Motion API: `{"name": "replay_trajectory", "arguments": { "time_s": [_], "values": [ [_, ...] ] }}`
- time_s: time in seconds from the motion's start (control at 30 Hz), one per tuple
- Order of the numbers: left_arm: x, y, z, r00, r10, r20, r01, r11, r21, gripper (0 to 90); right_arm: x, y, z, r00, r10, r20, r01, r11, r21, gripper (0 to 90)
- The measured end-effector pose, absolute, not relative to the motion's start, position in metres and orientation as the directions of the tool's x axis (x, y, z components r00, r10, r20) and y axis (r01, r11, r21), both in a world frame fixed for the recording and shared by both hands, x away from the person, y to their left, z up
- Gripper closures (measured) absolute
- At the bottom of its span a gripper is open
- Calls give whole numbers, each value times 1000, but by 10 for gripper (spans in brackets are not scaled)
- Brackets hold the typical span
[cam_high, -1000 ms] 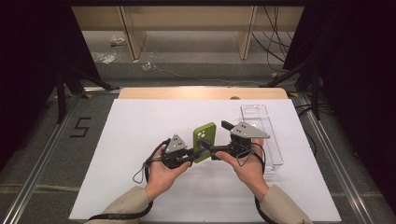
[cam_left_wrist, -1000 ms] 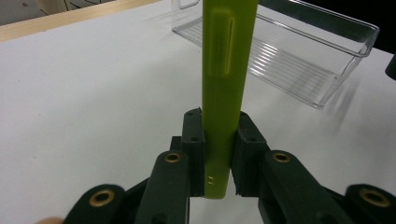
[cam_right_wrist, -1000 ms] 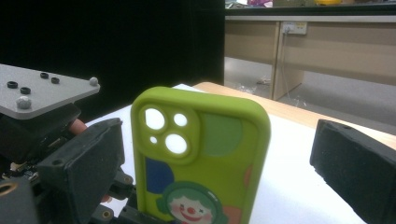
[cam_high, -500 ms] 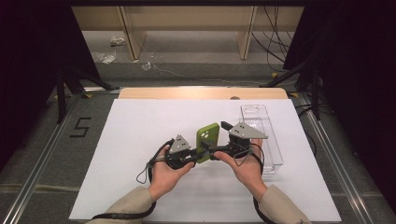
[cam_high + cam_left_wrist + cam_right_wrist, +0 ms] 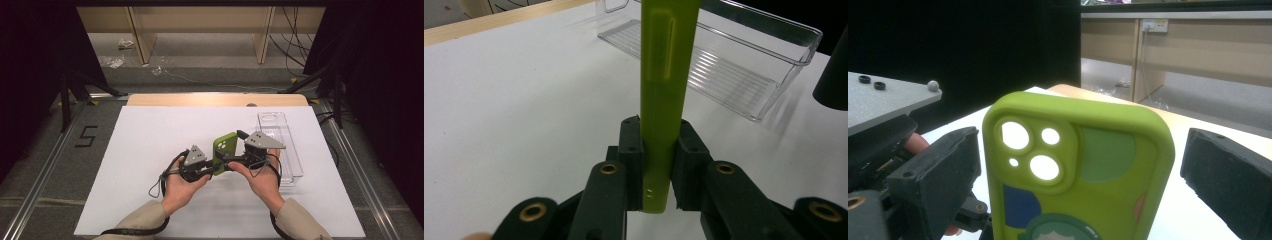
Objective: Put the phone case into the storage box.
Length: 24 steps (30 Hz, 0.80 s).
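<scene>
1. Since a second ago, both hands have drifted slightly right and nearer the person, carrying the green rubbery phone case (image 5: pixel 226 150) with them above the white tabletop (image 5: pixel 140 150).
2. It sits between the two tools, tilted up off the tabletop, its camera-cutout end pointing away from the person.
3. Left tongs (image 5: pixel 657 165) are clamped on the case's thin lower edge; in the left gripper view the black pads (image 5: pixel 630 150) press both faces, and the case rises straight up between them.
4. Right tongs (image 5: pixel 1083 180) stand wide apart, one jaw at each side of the case's patterned back, with a gap to each.
5. Beyond the case, a clear ribbed plastic tray (image 5: pixel 285 145) lies on the tabletop at the right, near the right hand (image 5: pixel 262 177).
</scene>
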State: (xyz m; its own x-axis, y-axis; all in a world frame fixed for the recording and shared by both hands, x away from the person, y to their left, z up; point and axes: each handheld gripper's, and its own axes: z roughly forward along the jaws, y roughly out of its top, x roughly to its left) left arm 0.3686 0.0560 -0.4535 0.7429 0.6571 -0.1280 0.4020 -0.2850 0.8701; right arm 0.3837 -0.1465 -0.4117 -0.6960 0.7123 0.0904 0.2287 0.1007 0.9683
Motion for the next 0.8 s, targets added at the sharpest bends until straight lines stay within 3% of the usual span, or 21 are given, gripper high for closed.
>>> {"name": "replay_trajectory", "arguments": {
  "time_s": [0.8],
  "values": [
    [367,49,-454,749,649,-135,403,-283,871,772,384,-145,-413,-683,724,97,237,94,967,51]
  ]
}}
